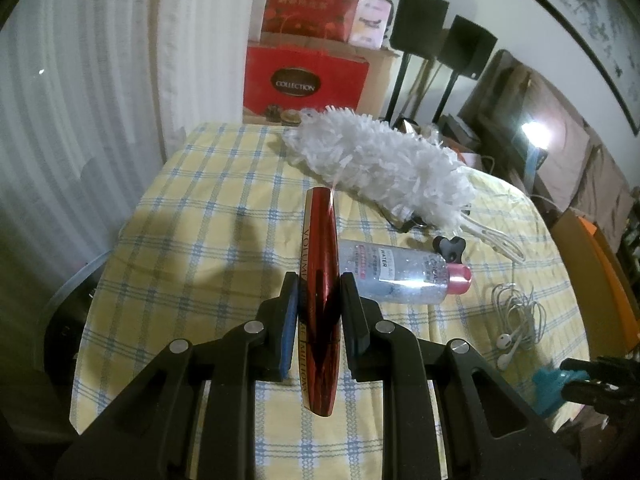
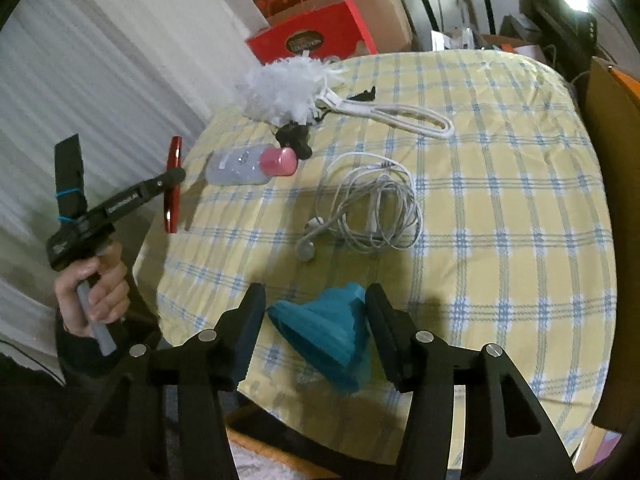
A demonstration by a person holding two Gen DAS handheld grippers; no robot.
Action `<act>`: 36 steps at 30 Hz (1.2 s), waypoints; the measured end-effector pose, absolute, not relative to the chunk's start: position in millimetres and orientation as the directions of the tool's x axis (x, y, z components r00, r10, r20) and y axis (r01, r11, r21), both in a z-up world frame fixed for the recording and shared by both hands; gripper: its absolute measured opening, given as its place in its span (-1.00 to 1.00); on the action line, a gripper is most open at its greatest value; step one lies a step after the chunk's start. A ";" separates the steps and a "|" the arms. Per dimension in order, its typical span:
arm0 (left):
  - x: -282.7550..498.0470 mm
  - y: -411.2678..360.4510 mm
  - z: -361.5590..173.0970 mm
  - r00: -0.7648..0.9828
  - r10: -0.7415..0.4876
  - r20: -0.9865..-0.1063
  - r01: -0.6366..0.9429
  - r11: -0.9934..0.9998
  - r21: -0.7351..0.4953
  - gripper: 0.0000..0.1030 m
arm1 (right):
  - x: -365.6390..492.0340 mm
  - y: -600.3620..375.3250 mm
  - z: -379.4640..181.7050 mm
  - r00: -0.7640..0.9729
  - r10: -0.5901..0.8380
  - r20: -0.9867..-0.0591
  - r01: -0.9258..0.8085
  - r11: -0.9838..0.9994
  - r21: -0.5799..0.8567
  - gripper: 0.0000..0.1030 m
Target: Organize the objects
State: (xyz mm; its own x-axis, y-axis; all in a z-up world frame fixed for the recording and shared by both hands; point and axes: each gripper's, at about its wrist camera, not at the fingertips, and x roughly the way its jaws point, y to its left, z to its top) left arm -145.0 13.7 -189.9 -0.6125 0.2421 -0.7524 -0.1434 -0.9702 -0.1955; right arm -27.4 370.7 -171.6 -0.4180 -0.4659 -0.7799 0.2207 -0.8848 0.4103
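Observation:
My left gripper (image 1: 318, 280) is shut on a glossy red mascara tube (image 1: 320, 232), clamped at its middle and held above the checked tablecloth (image 1: 192, 264). The right wrist view shows the same left gripper (image 2: 176, 176), in a person's hand (image 2: 96, 292), with the mascara tube (image 2: 174, 152) upright beyond the table's left edge. A soft teal cone-shaped funnel (image 2: 328, 332) sits between the fingers of my right gripper (image 2: 315, 294), touching both pads near the table's front edge. In the left wrist view the funnel (image 1: 548, 388) and right gripper (image 1: 580, 376) show at far right.
On the cloth (image 2: 500, 240) lie a clear bottle with a pink cap (image 2: 244, 166), a black clip (image 2: 296, 138), tangled white earphones (image 2: 372, 208) and a white fluffy duster (image 2: 288, 88). Red boxes (image 1: 304, 80) stand behind the table. An orange-brown chair back (image 1: 600, 260) borders the right side.

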 end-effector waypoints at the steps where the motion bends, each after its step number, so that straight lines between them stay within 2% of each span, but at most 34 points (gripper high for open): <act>1: -144.9 13.8 -189.8 -0.612 0.243 -0.753 -0.144 -0.970 -0.195 -0.64 | -27.3 370.4 -171.4 -0.417 -0.464 -0.781 0.220 -0.886 0.409 0.08; 9: -143.1 15.1 -188.3 -0.625 0.225 -0.747 -0.142 -0.974 -0.174 -0.64 | -22.5 392.5 -158.5 -0.476 -0.496 -0.727 0.151 -0.860 0.488 0.17; 14: -143.6 16.0 -189.7 -0.620 0.229 -0.750 -0.145 -0.973 -0.177 -0.64 | -21.8 401.6 -163.7 -0.459 -0.455 -0.763 0.095 -0.879 0.468 0.24; 20: -142.9 15.3 -189.2 -0.623 0.230 -0.748 -0.146 -0.973 -0.178 -0.64 | -21.9 382.4 -175.9 -0.392 -0.561 -0.729 0.163 -0.822 0.546 0.26; 23: -143.3 14.9 -189.3 -0.622 0.231 -0.748 -0.146 -0.973 -0.179 -0.64 | -22.5 364.8 -181.7 -0.351 -0.578 -0.737 0.195 -0.815 0.546 0.44; 34: -143.1 13.2 -189.2 -0.623 0.236 -0.746 -0.144 -0.972 -0.188 -0.64 | -24.1 319.3 -200.4 -0.296 -0.576 -0.762 0.248 -0.817 0.521 0.44; 36: -144.5 11.5 -190.9 -0.620 0.234 -0.749 -0.138 -0.972 -0.189 -0.64 | -24.2 315.9 -199.2 -0.309 -0.570 -0.761 0.256 -0.821 0.511 0.32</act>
State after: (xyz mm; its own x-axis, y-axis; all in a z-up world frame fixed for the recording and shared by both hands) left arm -144.5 11.5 -190.9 -0.6204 0.2338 -0.7487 -0.1377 -0.9722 -0.1895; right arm -24.2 315.9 -199.2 -0.3092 -0.5701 -0.7612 0.2558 -0.8208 0.5108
